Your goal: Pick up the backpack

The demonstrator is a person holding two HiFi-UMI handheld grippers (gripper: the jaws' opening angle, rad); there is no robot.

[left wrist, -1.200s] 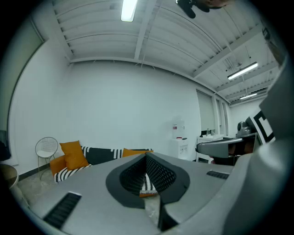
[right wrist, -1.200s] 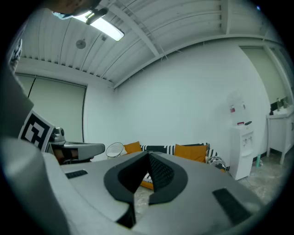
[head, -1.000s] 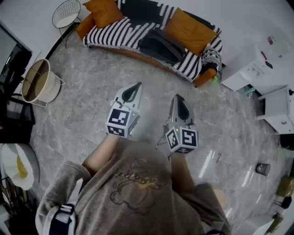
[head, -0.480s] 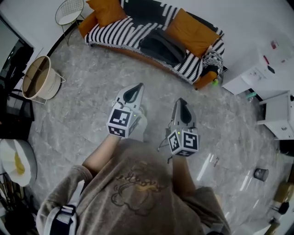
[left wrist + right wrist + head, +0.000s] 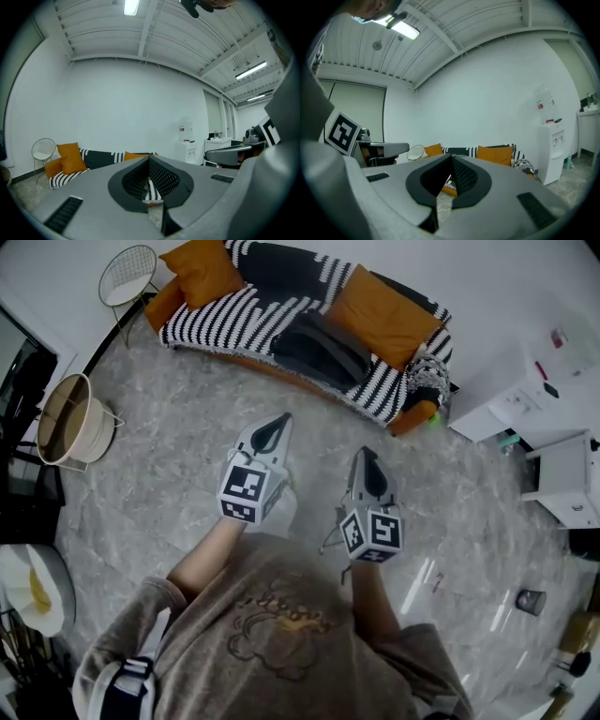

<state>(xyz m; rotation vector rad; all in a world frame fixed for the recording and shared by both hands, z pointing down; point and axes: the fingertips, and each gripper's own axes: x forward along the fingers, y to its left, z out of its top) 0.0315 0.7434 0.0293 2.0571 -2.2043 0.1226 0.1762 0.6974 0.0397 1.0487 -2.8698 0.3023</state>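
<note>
Black backpack (image 5: 319,345), one; grippers (image 5: 277,420) (image 5: 364,456), two

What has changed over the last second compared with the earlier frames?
The person has stepped a little toward the sofa; it and the backpack on it sit slightly nearer in the head view. Nothing was gripped or released. The left gripper and the right gripper stay shut, empty, side by side.

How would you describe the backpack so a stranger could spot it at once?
Find the black-and-white striped sofa against the white wall. The backpack lies on its seat, beside the larger orange cushion. It is the only dark grey, unstriped bundle on the seat.
</note>
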